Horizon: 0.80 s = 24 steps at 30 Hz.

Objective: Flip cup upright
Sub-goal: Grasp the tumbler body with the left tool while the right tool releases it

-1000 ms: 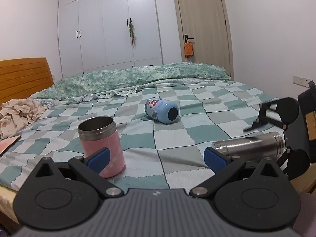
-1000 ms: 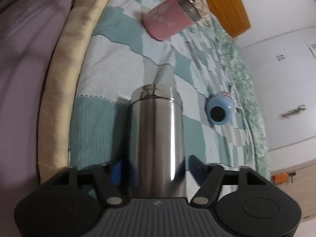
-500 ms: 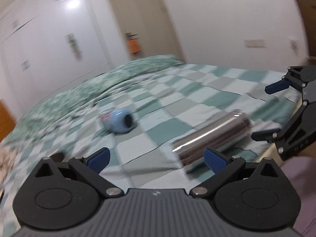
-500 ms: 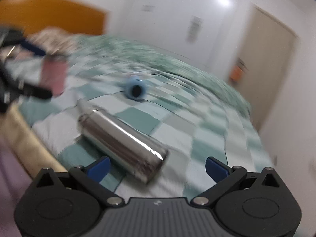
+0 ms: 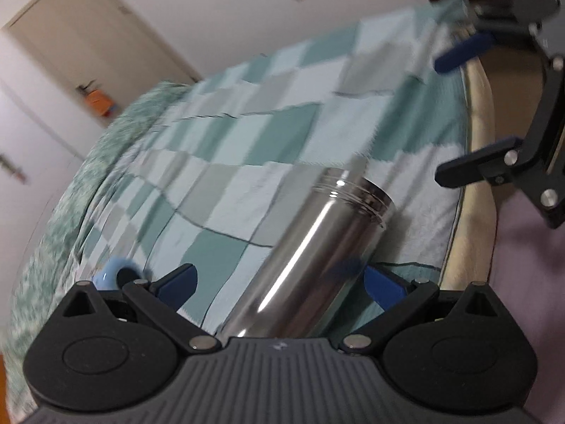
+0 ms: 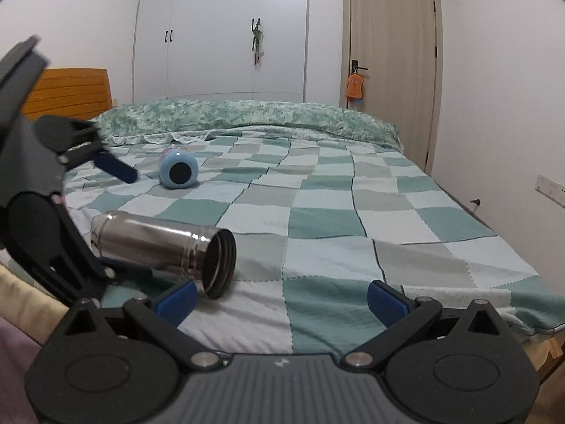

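A steel cup (image 6: pixel 162 247) lies on its side on the checked bedspread near the bed's front edge, its open mouth toward the right wrist camera. In the left wrist view the steel cup (image 5: pixel 310 261) lies between the open fingers of my left gripper (image 5: pixel 279 282), base end nearest; the pads stand apart from it. My right gripper (image 6: pixel 280 295) is open and empty, just right of the cup's mouth. A light blue cup (image 6: pixel 178 171) lies on its side farther back; it also shows in the left wrist view (image 5: pixel 114 277).
The bed's padded front edge (image 5: pixel 473 176) runs close by the steel cup. A folded green quilt (image 6: pixel 247 116) lies across the far end of the bed. A wooden headboard (image 6: pixel 70 92) is at the left, wardrobe and door behind.
My left gripper swung right and down from the pink cup to straddle the steel cup. My right gripper let go of the steel cup and drew back to its mouth end.
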{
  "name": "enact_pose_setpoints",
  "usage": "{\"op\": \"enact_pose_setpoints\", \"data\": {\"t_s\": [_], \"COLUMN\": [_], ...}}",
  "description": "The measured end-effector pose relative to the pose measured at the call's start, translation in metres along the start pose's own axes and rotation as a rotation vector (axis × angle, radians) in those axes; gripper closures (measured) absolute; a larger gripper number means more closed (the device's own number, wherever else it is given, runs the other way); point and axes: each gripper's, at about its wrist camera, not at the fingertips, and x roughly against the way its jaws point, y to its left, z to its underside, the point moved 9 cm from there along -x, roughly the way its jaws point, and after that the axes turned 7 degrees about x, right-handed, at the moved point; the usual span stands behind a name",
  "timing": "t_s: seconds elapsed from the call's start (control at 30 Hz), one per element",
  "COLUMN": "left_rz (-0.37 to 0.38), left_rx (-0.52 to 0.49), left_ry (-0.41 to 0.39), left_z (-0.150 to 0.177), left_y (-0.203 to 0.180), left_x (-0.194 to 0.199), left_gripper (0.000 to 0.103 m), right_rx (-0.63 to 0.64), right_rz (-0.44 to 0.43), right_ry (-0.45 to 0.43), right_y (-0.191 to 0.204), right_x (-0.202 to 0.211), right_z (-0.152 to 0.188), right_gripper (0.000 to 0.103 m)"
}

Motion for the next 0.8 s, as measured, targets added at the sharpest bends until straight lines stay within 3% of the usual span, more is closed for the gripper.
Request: {"op": "enact_pose_setpoints", "data": {"t_s": [0.07, 0.13, 0.2, 0.5, 0.8], "left_rz": [0.012, 0.03, 0.056, 0.078, 0.087], "left_rx": [-0.055, -0.09, -0.1, -0.073, 0.333], "left_ry": [0.024, 0.051, 0.085, 0.122, 0.406], "left_z": [-0.001, 0.0, 0.004, 0.003, 0.017], "left_y": [-0.007, -0.013, -0.017, -0.009, 0.022], "left_x": [-0.012, -0.023, -0.034, -0.047, -0.039], "left_gripper": [0.002, 0.011, 0.029, 0.032, 0.032], "right_rx": [-0.004, -0.008, -0.009, -0.038, -0.018], "right_rz": [-0.012, -0.025, -0.033, -0.055, -0.08], "right_ry": [-0.003, -0.007, -0.009, -0.023, -0.04], "right_y": [0.0, 0.0, 0.001, -0.002, 0.006], "right_x": [-0.003, -0.007, -0.01, -0.016, -0.014], "right_z": [0.002, 0.003, 0.005, 0.01, 0.005], "right_gripper": [0.0, 0.0, 0.0, 0.0, 0.0]}}
